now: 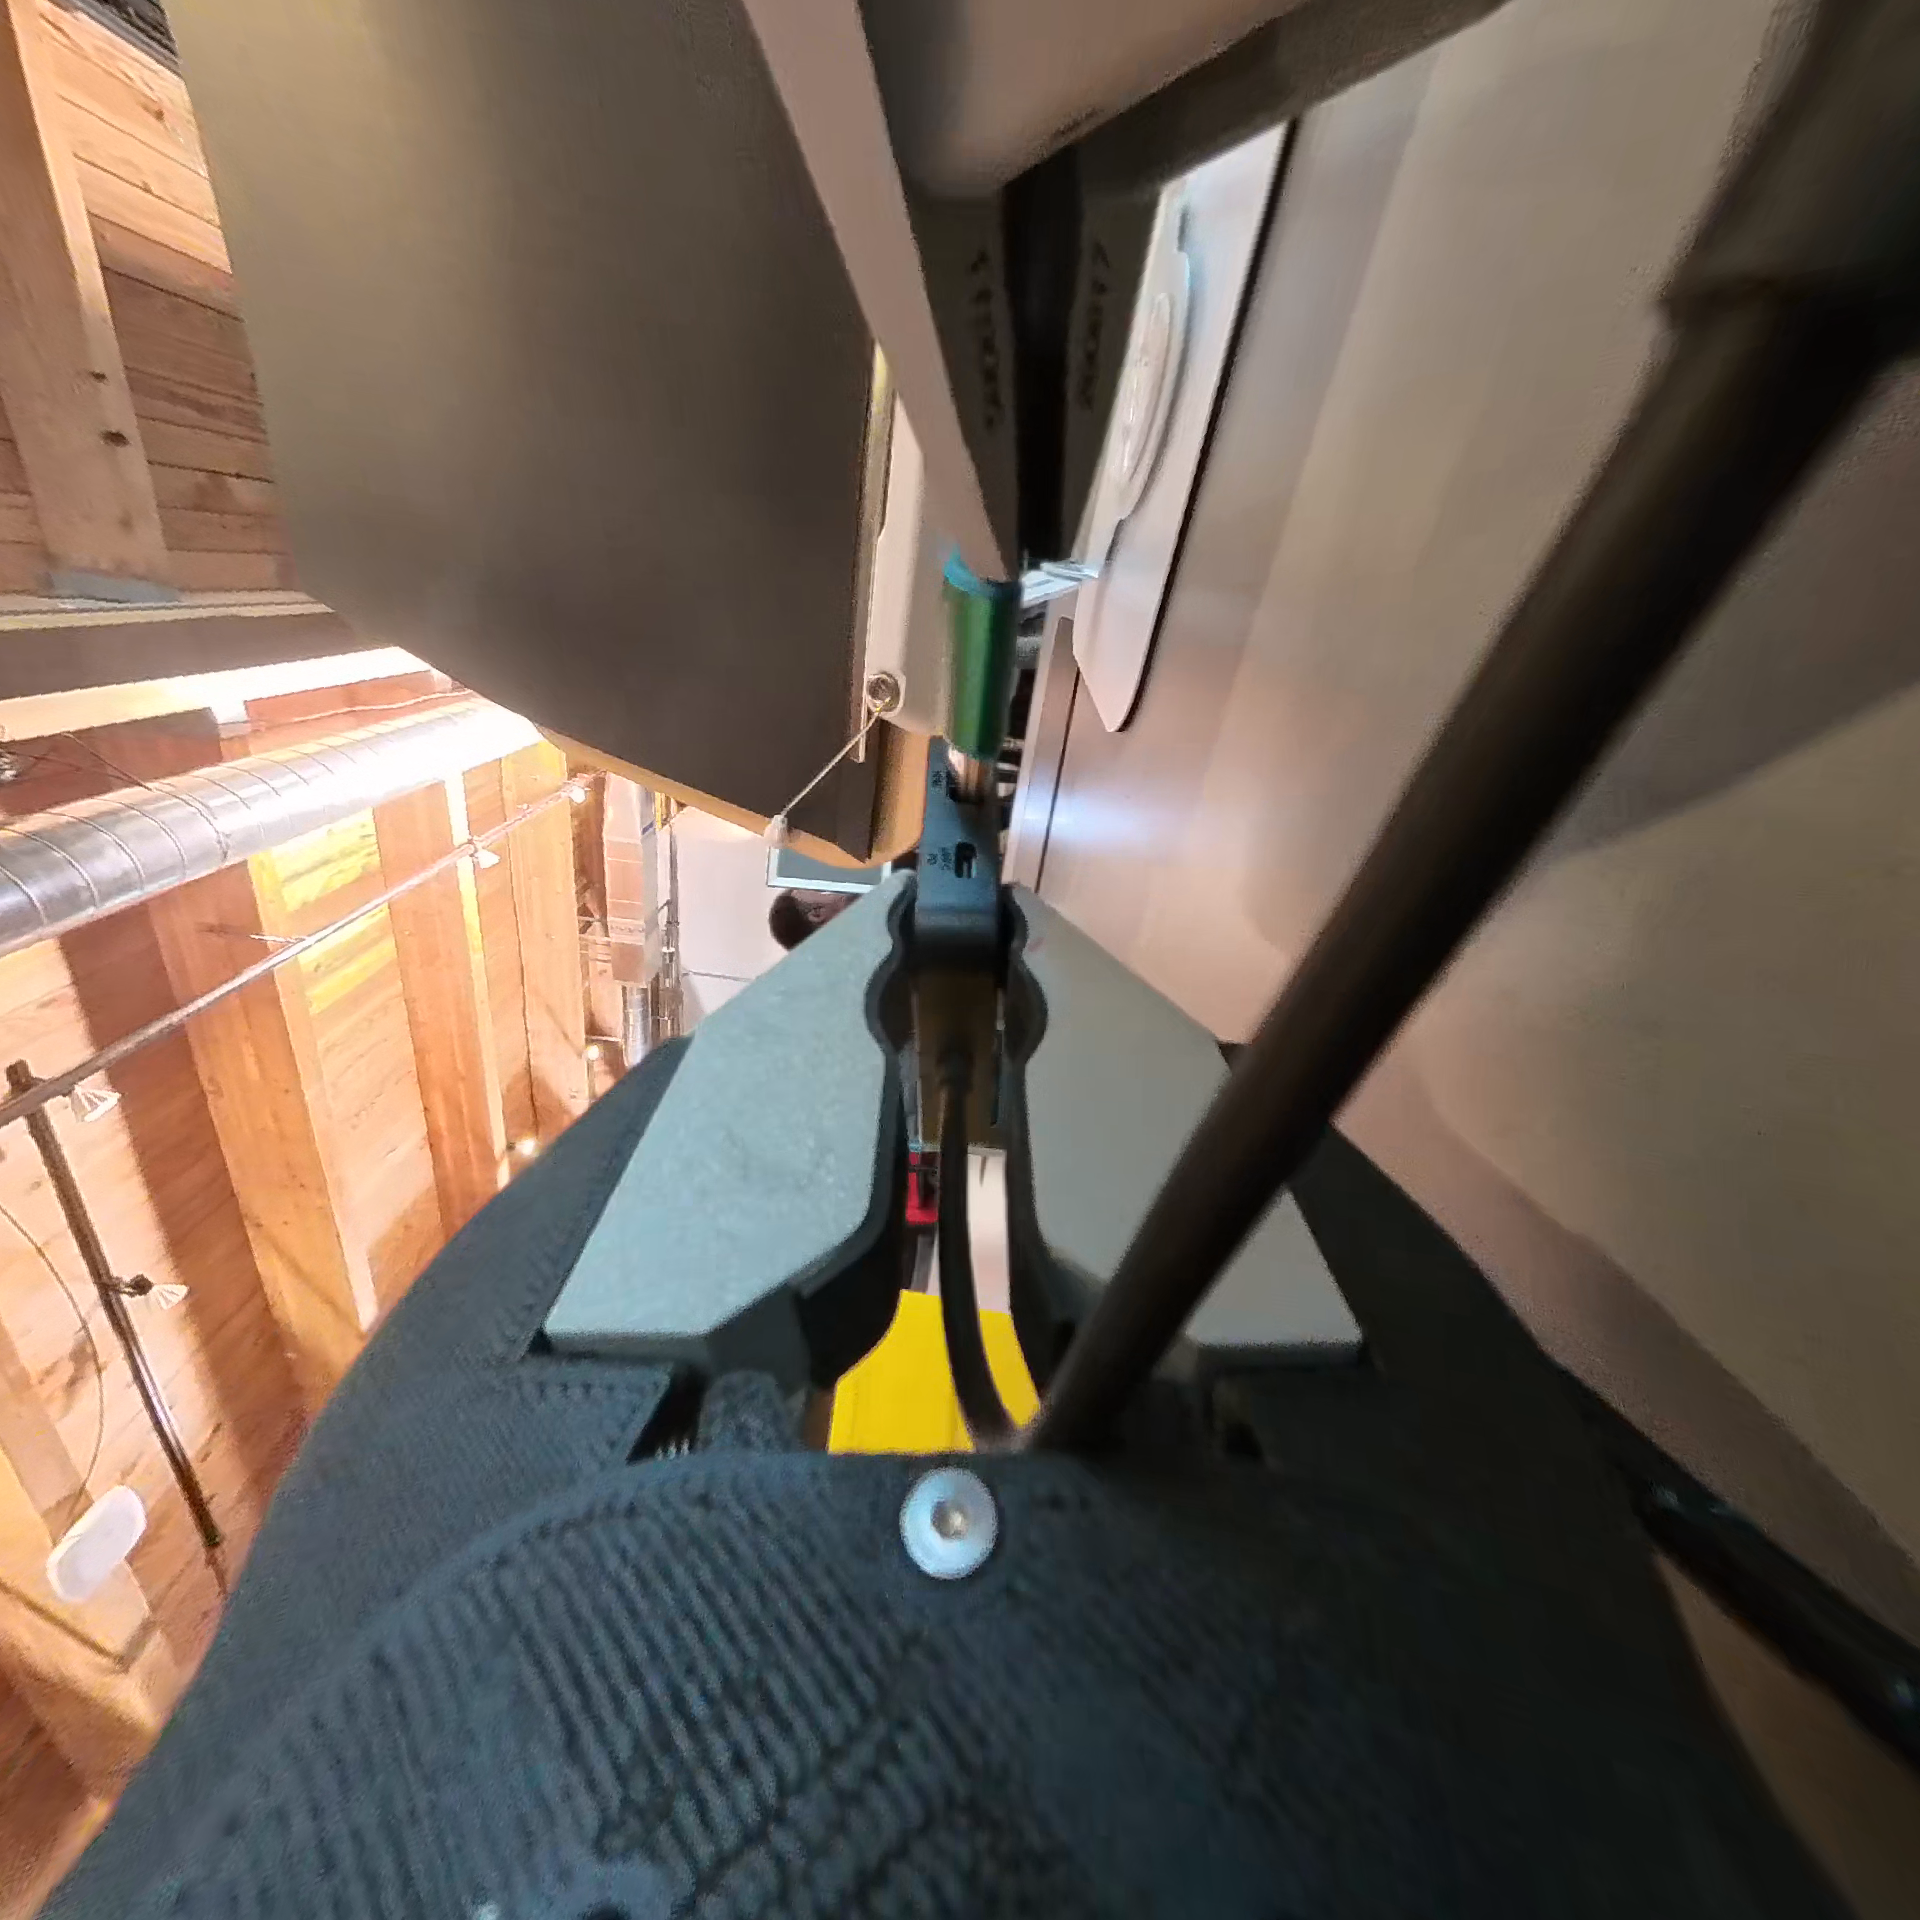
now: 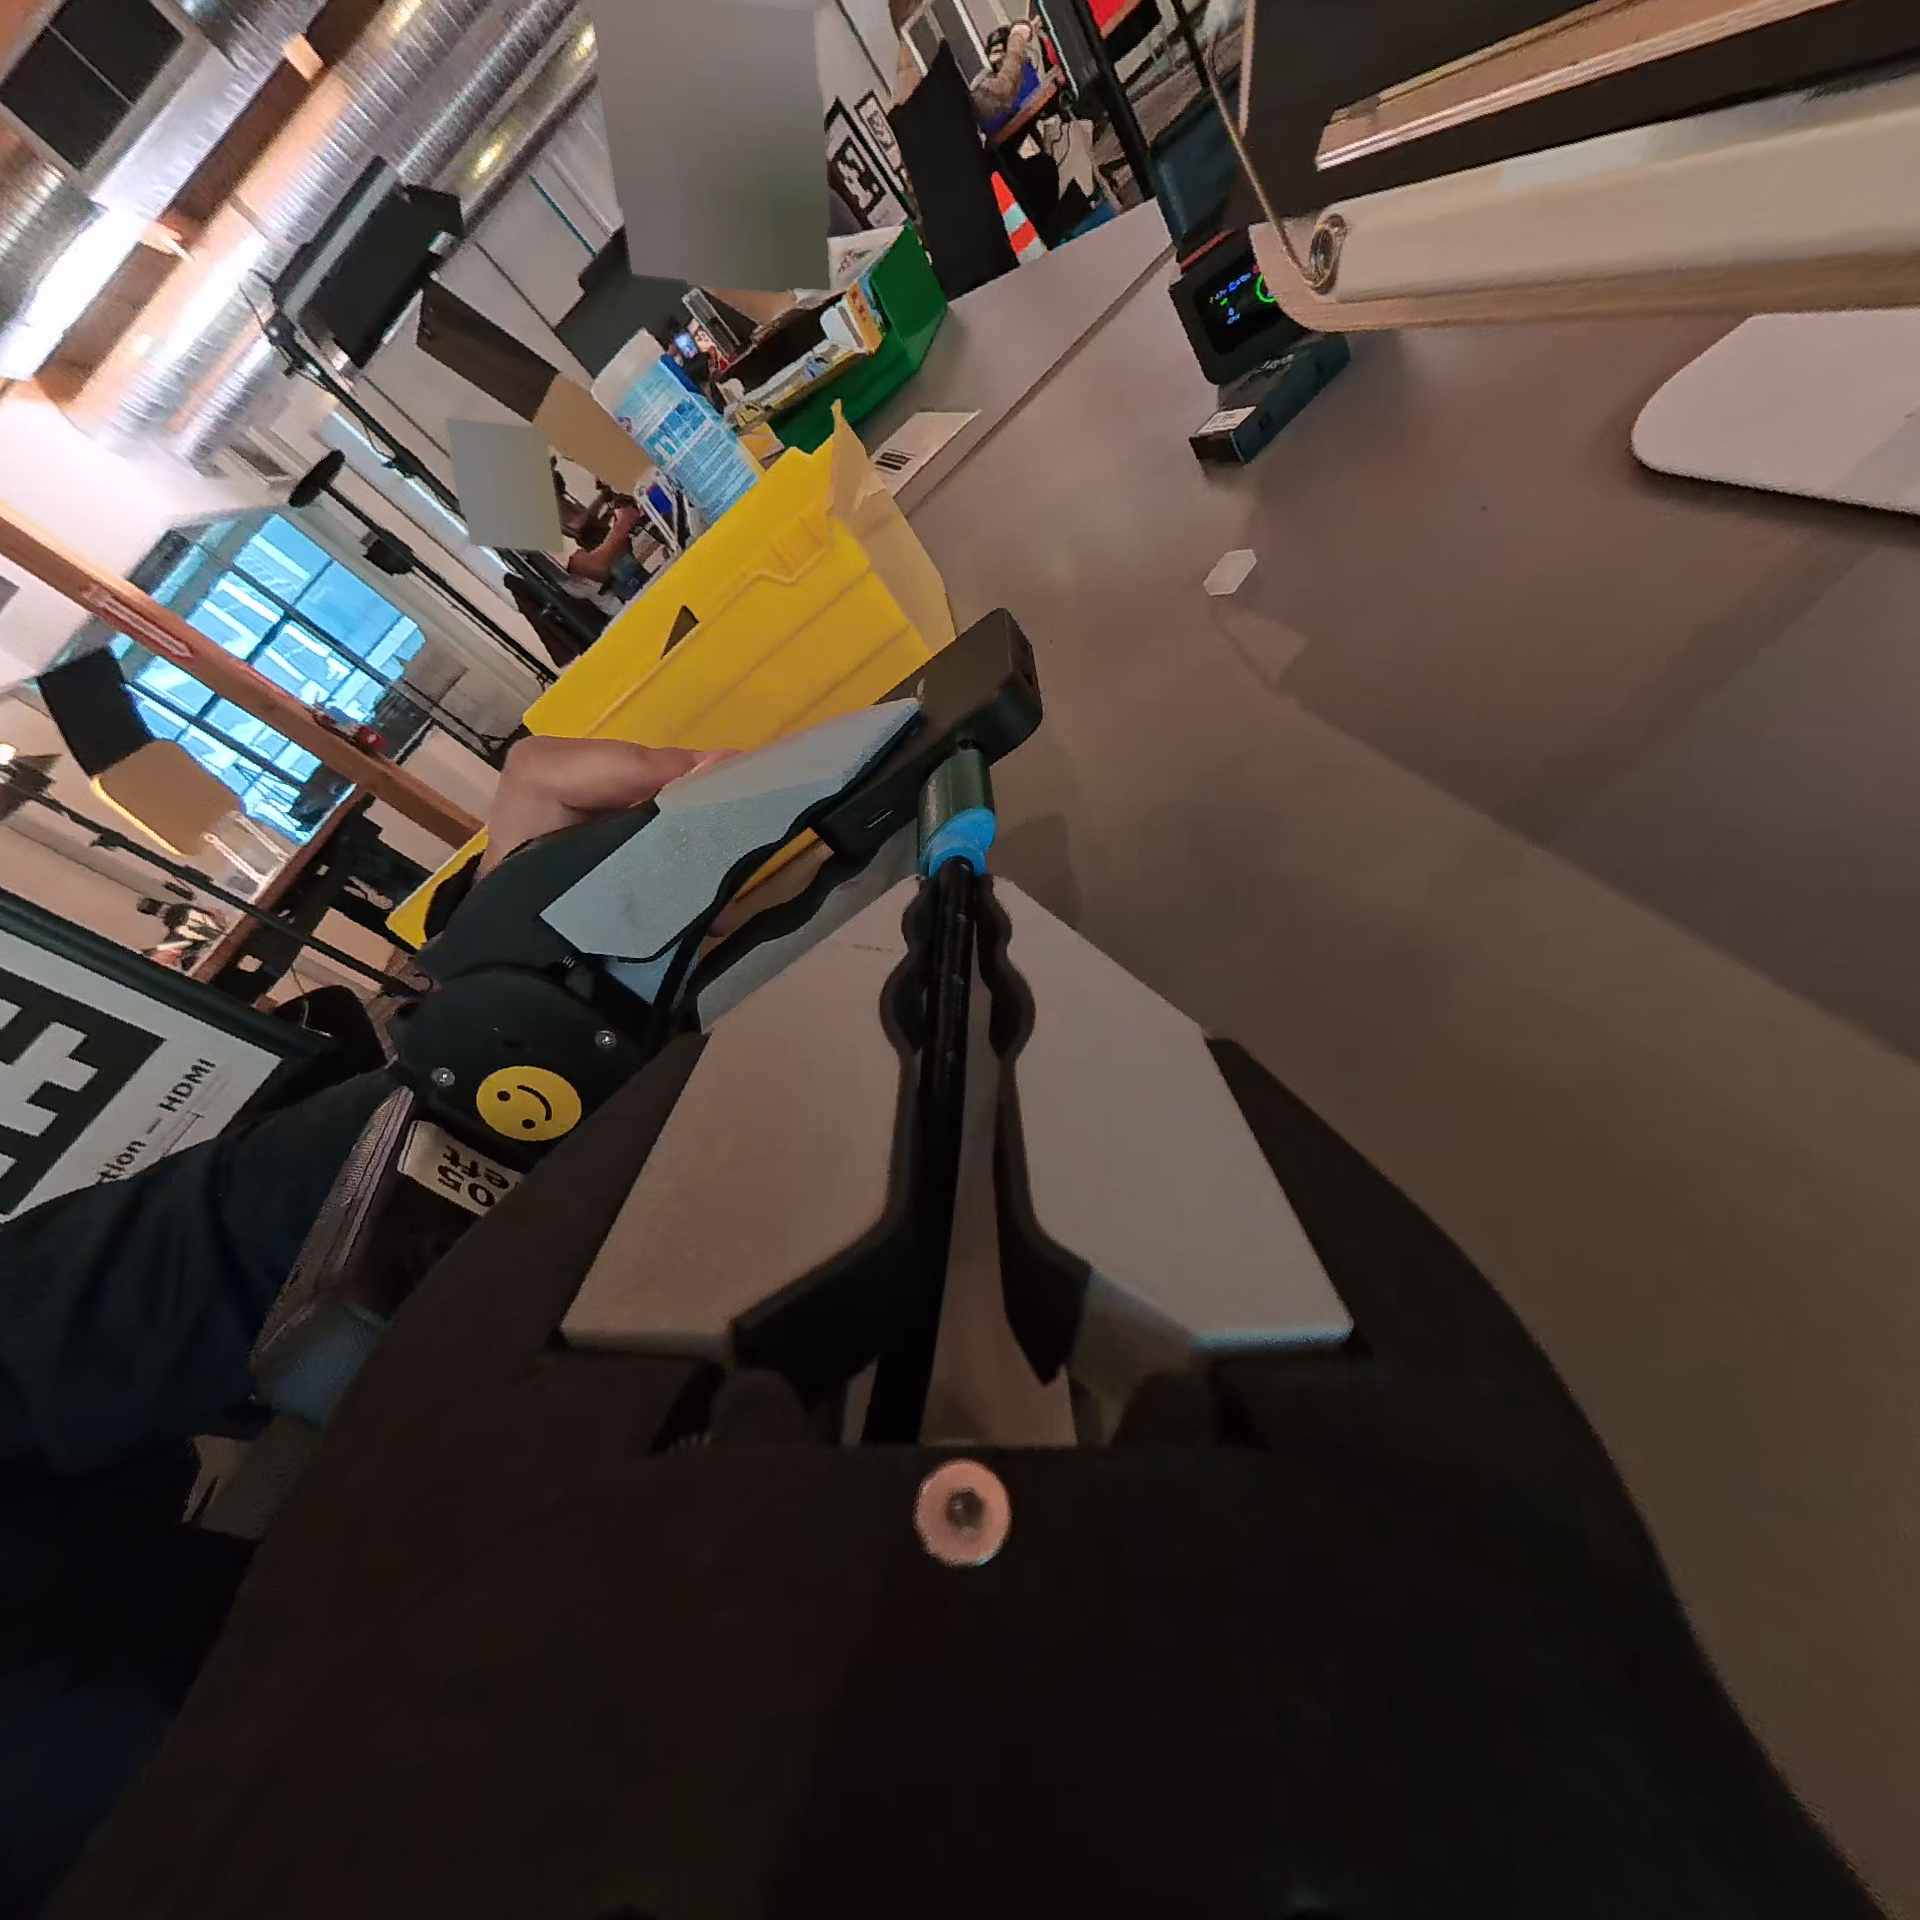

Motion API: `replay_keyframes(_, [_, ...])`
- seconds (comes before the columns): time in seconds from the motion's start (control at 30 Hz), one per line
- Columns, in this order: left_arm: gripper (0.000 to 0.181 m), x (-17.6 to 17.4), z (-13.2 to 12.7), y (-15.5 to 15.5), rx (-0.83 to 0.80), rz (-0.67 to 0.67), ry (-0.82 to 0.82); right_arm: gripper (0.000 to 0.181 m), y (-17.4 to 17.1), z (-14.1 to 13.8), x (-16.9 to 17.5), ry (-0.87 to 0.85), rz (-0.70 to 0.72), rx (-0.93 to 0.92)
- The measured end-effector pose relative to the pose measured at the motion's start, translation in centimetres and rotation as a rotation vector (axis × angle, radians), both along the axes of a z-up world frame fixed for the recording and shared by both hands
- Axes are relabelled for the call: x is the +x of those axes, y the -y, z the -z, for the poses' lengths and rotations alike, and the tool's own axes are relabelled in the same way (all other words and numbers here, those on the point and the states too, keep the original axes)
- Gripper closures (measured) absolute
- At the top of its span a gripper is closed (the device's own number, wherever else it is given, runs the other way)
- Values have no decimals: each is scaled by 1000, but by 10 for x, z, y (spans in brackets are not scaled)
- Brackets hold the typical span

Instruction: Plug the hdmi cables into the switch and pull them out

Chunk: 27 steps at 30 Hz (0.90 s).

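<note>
We have the switch [image 2: 961, 691], a small black box, pinched in our left claw [image 1: 958, 935] and lifted clear of the grey tabletop [image 2: 1403, 831], out over its near stretch beside the yellow bin [image 2: 748, 634] that sits toward the tabletop's left edge. Our right claw [image 2: 951, 914] is pressed together on the black HDMI cable [image 2: 940, 1091] just behind the connector [image 2: 958, 805], whose dark green shell and blue collar stand right at the claw's tips. The connector meets the switch's side face; it looks seated, or very nearly (the left wrist view shows the green shell end-on against the box, but blur hides the joint itself). What the coming move turns on is the line of the plug: its long axis runs straight ahead from the right claw into the switch, so cable, connector and port lie on one line. We judge that any push or pull should run along that axis while the left claw braces the box against it; a sideways tug would lever the plug in its port.
</note>
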<state>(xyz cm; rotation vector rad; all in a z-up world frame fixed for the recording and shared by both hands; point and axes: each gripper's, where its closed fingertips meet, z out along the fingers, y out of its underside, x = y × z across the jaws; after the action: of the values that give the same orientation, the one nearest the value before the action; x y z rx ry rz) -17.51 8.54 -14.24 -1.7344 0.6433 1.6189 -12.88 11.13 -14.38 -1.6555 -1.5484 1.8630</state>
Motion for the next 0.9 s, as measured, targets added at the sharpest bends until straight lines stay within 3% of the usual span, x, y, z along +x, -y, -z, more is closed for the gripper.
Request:
replay_keyframes(0.23, [171,-3,-1,2,18,-3,20,177,6,-1,0,-25,6,129])
replay_keyframes(0.5, [171,1,-4,-1,13,14,-39,178,-1,-4,0,-11,16,-106])
replay_keyframes(0.9, [171,3,-4,-2,1,22,-64,178,-2,1,0,22,15,-102])
